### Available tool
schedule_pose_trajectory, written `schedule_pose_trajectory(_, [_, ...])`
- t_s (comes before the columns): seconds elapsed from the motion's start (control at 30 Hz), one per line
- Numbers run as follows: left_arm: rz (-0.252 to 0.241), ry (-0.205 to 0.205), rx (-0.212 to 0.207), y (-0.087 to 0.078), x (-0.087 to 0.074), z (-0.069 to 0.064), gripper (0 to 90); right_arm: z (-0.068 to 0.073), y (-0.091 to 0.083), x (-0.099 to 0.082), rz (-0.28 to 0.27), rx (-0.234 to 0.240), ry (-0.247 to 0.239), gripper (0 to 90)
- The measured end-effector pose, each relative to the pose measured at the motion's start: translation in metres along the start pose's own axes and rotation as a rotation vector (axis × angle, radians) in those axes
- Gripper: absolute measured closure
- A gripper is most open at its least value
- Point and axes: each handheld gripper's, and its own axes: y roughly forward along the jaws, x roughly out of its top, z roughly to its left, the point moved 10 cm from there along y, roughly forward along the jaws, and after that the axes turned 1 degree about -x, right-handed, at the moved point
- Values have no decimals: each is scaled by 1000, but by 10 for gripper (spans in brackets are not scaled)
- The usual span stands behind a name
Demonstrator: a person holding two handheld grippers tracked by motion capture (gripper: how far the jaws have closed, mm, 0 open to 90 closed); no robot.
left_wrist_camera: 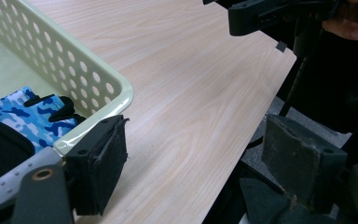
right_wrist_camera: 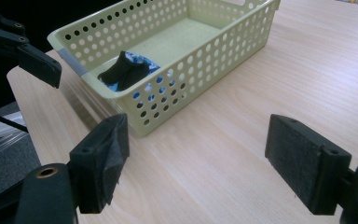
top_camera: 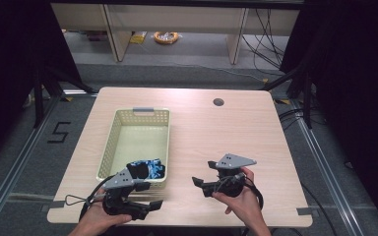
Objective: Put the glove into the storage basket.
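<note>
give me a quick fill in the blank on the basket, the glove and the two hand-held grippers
1. The blue camouflage glove lies inside the pale yellow ____.
2. The basket stands on the ____ half of the wooden table in the high view.
3. The jaws of the right hand-held gripper stand ____, with nothing between them.
4. The left hand-held gripper holds ____.

Missing words: basket; left; open; nothing

- Basket (top_camera: 109,142) on the table's (top_camera: 236,132) left half, reaching toward its near edge.
- Glove (top_camera: 147,168) in the basket's near end.
- Hole (top_camera: 218,102) near the table's far edge, right of the basket.
</note>
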Motion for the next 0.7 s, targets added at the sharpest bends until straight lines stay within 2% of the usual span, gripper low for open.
schedule_pose_trajectory(0.03, [-5,0,-3,1,-1,-1,219,-1,0,0,-8,4,-26,227])
schedule_pose_trajectory(0.07, [-11,0,-15,2,-2,-2,218,0,1,-3,-7,6,-1,227])
schedule_pose_trajectory(0.1, [-3,1,-13,2,-3,-2,216,0,0,-4,-4,0,3,227])
schedule_pose_trajectory(0.13, [-2,0,-8,2,-5,-2,216,0,1,-4,-16,7,-17,226])
schedule_pose_trajectory(0.17, [-2,-3,-13,3,-6,-3,214,2,0,-9,7,2,20,226])
schedule_pose_trajectory(0.2, [-5,-5,-16,4,-7,-3,213,1,1,-9,-8,9,4,226])
schedule_pose_trajectory(0.23, [-6,-7,-5,4,-8,-2,213,1,0,-11,-2,9,8,226])
schedule_pose_trajectory(0.27, [-5,-11,-13,5,-9,-3,212,3,0,-12,4,9,21,227])
schedule_pose_trajectory(0.3, [0,-4,-16,5,-10,-3,211,2,0,-12,0,31,-14,227])
schedule_pose_trajectory(0.33, [-4,-6,-19,5,-11,-3,211,2,-1,-14,4,5,11,226])
schedule_pose_trajectory(0.37, [4,-9,-10,5,-12,-2,211,3,-2,-16,8,7,20,226])
schedule_pose_trajectory(0.43, [-3,-8,-18,7,-13,-3,210,4,-1,-17,1,12,22,227])
schedule_pose_trajectory(0.47, [0,-27,-12,7,-14,-3,210,3,-2,-18,3,11,13,227])
schedule_pose_trajectory(0.57, [5,-1,-14,8,-16,-4,210,6,-3,-22,14,10,26,227])
schedule_pose_trajectory(0.6, [6,1,-17,9,-17,-4,210,7,-2,-22,-3,13,32,227])
schedule_pose_trajectory(0.63, [16,0,-14,8,-18,-4,210,6,-2,-24,6,20,3,227])
schedule_pose_trajectory(0.67, [11,0,-11,9,-18,-4,209,8,-2,-25,9,28,23,227])
schedule_pose_trajectory(0.7, [14,2,-15,9,-19,-4,209,6,-3,-26,16,25,-1,226])
